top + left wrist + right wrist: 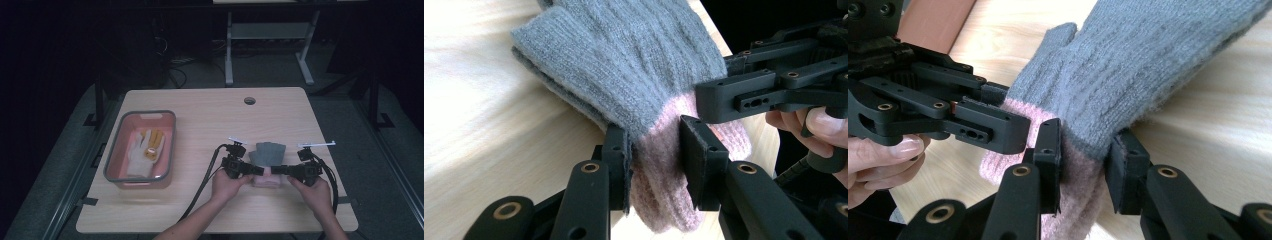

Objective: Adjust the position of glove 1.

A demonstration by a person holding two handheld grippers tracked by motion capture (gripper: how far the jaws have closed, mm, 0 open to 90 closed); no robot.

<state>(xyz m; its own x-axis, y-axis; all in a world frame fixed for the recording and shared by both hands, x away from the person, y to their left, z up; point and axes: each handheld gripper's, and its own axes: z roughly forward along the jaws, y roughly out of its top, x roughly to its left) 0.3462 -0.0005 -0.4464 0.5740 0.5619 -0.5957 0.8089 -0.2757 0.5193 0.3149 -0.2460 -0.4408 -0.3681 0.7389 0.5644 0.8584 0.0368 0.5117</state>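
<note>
Hand-held gripper pair first: the left hand-held gripper is clamped on the pink cuff of the grey knit glove, and the right hand-held gripper is clamped on the same cuff from the opposite side, the two almost touching in the high view. Largest to smallest, the bench is seen carrying a pink tub with a grey rim at its left, well apart from the glove, which is held near the front edge right of centre. A white and yellow glove is seen lying inside the tub.
</note>
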